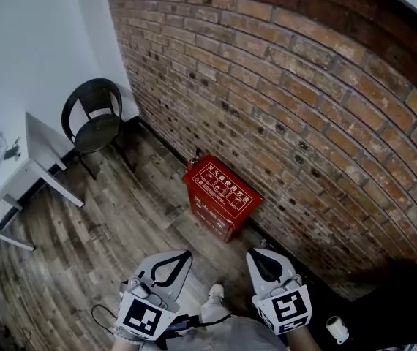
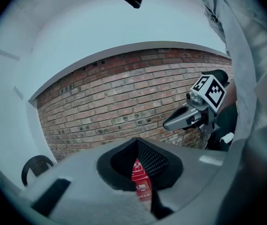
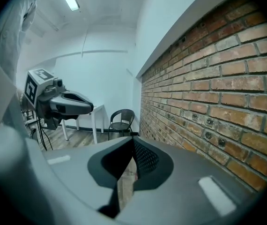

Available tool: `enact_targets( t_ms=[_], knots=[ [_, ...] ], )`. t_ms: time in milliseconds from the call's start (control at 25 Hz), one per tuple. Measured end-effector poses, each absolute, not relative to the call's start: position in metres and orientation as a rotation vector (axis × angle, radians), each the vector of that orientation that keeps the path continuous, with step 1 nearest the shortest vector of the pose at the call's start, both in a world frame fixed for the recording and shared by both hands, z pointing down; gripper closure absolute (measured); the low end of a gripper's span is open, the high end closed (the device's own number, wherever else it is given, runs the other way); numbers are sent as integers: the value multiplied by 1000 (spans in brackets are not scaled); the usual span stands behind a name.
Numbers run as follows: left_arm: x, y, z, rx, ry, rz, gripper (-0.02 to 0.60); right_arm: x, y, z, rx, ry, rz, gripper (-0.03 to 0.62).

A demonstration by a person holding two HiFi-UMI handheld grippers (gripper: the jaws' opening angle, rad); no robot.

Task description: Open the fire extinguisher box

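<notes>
Nearest, a grey left gripper [image 1: 185, 256] and a grey right gripper [image 1: 258, 256] hover side by side, both with jaws pressed together on nothing. Just ahead of them, a red sheet-metal fire extinguisher box [image 1: 222, 196] sits on the wood-plank floor [image 1: 106, 225] against the brick wall [image 1: 303, 86], lid down. It likely feels rigid and weighty; its lid's front lip looks the best hold. Beyond the box stands a black round-backed chair [image 1: 94, 129].

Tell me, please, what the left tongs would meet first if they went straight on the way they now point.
Probably the red fire extinguisher box, seen straight ahead through the slit of the left tongs, with nothing in between; depth is unclear, so possibly the floor.
</notes>
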State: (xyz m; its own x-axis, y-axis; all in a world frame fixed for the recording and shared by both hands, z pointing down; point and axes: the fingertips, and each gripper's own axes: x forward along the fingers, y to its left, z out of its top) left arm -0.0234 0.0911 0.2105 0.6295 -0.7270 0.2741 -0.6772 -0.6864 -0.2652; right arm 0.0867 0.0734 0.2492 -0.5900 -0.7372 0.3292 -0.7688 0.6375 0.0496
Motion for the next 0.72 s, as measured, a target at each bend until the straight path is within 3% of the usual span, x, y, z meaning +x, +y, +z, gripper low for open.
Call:
enact_targets(
  t_ms=[720],
  knots=[
    [0,28,210,-2738,1163,-546,592,120,27,247,1285,-2518,166,588]
  ],
)
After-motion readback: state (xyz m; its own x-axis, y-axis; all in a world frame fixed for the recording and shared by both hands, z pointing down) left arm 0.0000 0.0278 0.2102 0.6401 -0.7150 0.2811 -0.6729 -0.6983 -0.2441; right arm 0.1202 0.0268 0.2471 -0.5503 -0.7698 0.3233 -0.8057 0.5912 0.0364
